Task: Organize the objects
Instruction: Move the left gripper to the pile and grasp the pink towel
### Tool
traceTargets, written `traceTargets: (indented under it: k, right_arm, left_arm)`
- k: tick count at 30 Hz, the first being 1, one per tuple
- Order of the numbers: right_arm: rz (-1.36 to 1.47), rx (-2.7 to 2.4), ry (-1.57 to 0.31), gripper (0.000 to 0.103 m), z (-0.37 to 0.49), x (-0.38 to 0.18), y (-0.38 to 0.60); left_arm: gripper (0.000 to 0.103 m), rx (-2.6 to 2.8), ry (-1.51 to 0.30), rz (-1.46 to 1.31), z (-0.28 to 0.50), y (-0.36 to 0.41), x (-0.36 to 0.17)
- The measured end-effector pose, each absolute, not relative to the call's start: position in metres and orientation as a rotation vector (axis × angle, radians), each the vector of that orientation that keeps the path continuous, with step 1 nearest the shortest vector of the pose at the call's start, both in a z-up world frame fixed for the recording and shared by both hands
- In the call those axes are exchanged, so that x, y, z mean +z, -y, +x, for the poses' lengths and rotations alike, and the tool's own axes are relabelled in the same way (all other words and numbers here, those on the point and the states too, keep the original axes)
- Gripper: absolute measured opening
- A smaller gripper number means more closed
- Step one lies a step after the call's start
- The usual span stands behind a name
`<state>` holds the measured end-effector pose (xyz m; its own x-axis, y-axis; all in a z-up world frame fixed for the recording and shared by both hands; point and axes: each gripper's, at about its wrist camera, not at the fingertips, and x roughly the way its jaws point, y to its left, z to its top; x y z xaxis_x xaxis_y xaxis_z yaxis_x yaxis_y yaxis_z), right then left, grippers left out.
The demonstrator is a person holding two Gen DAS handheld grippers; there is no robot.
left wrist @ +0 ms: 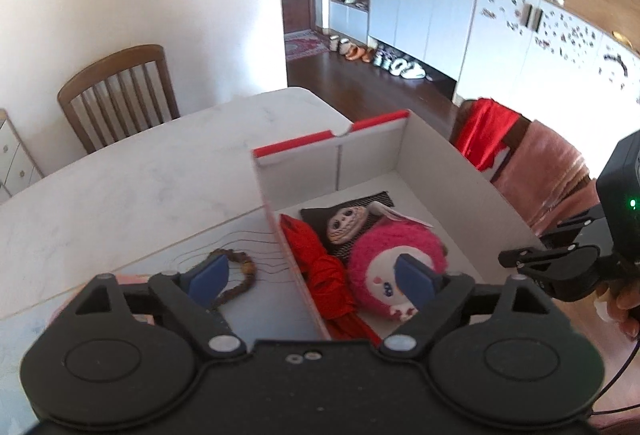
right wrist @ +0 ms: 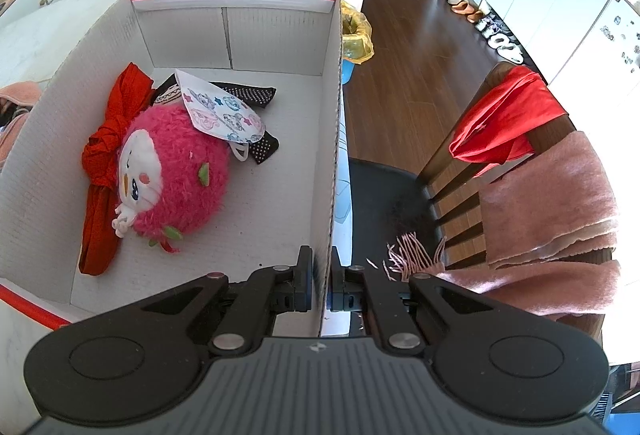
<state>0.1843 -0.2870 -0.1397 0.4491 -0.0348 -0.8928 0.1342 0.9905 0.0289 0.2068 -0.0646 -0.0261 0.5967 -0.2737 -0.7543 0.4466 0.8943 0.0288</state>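
- brown and beaded, the bracelet (left wrist: 236, 277) lies on the white table (left wrist: 132, 175) just outside the left wall of the box; it is the one loose thing not yet put away, and thin dark threads spread from it over the table.
- i judge it light and limp, the beads hard and a little slippery; a pinch across the strand, where it curves up from the table, would hold better than a grip on one bead. the threads may catch or trail behind.
- the left gripper (left wrist: 312, 281) stands wide with nothing between its blue pads (left wrist: 208, 277); it hovers over the left wall, one finger above the bracelet, the other above the plush.
- the cardboard box (right wrist: 280, 163), white inside with a red rim, already contains a red cloth (right wrist: 108, 139) along its left wall, a pink plush toy (right wrist: 180, 171), a printed face mask (right wrist: 220, 111) and a black dotted fabric (right wrist: 260, 147) under them.
- the left wall stands between the bracelet and the free floor of the box, so the bracelet must go over it.
- the right gripper (right wrist: 320, 285) is clamped narrow on the right wall of the box.
- beyond the table edge, a chair (right wrist: 460, 155) carries a pink scarf (right wrist: 548, 203) and a red garment (right wrist: 504, 115); both are apart from the work.
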Motion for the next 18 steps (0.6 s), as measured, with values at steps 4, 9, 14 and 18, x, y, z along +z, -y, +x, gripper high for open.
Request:
traceTargets:
  k: [4, 9, 14, 18]
  right_arm:
    - [0.098, -0.106, -1.101, 0.005, 0.184, -0.14, 0.288]
    - [0.098, -0.108, -1.104, 0.005, 0.184, -0.14, 0.288]
    - [0.097, -0.11, -1.104, 0.005, 0.183, -0.14, 0.288]
    - [0.099, -0.111, -1.106, 0.005, 0.183, -0.14, 0.288]
  left_arm:
    - [0.096, -0.389, -0.834, 0.17, 0.209, 0.041, -0.025]
    - [0.097, -0.294, -0.854, 0.128, 0.218, 0.004, -0.03]
    - [0.097, -0.202, -0.863, 0.094, 0.226, -0.035, -0.036]
    - [0.097, -0.136, -0.863, 0.094, 0.233, -0.064, -0.042]
